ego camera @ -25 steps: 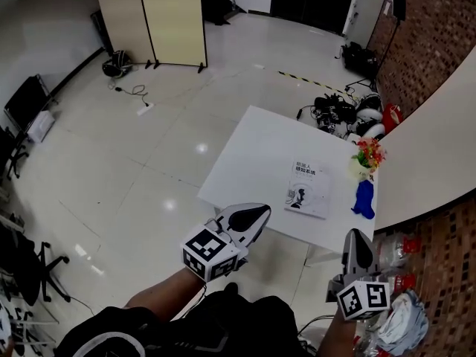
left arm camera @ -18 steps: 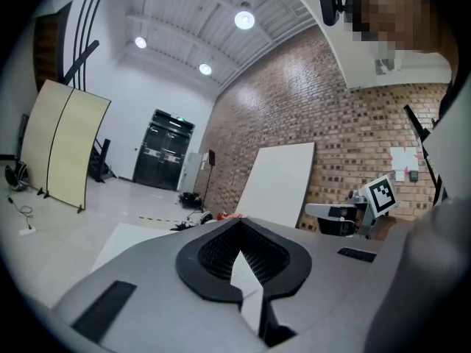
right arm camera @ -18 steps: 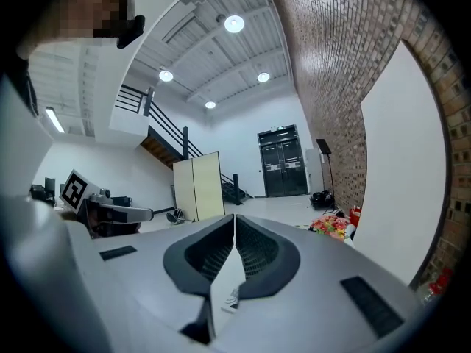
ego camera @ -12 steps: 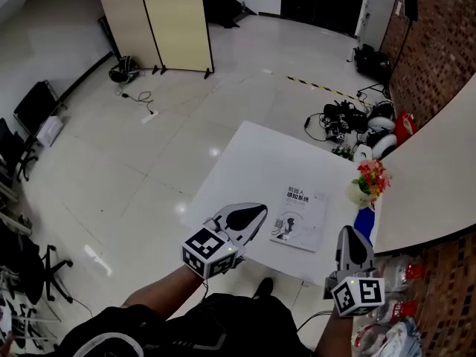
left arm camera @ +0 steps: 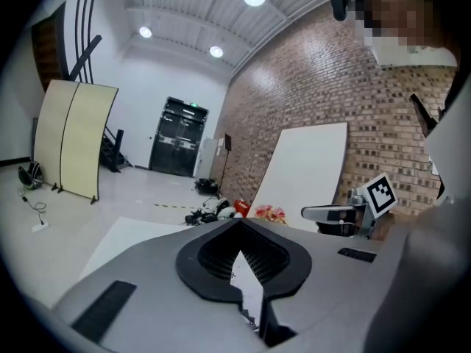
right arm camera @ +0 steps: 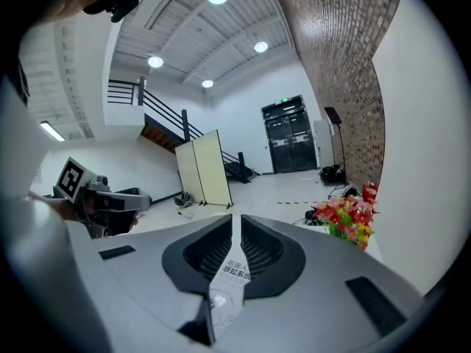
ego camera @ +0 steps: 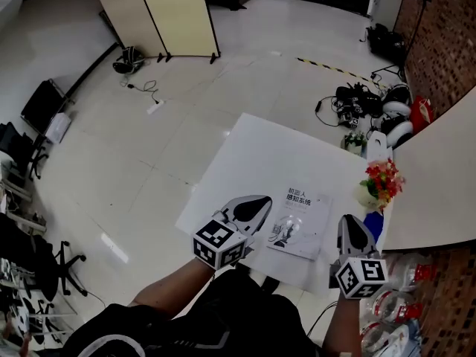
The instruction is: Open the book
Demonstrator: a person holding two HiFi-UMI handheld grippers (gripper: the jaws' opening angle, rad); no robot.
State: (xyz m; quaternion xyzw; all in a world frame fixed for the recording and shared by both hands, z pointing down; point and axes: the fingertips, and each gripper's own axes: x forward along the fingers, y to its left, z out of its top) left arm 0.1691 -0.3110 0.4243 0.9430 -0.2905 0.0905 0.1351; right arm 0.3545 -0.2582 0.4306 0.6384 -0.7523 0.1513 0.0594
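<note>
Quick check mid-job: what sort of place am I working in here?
Probably a lab or studio in a converted industrial hall: a brick wall, a folding screen on the polished floor, and a heap of cables and gear beyond the white table.

Head view: I look from over the person's head, steeply down and from well off, at the white table; both grippers sit near, at the bottom of the frame.
Left gripper view: my camera rides on the left gripper, right behind its jaws, low over the table and facing far and right towards the brick wall.
Right gripper view: it rides on the right gripper, as close to its jaws, facing far across the table to the folding screen.
Shared: all three views take in the flowers and the folding screen. The book shows from the head and through the right jaws' slit. Each gripper view catches the other gripper.
</note>
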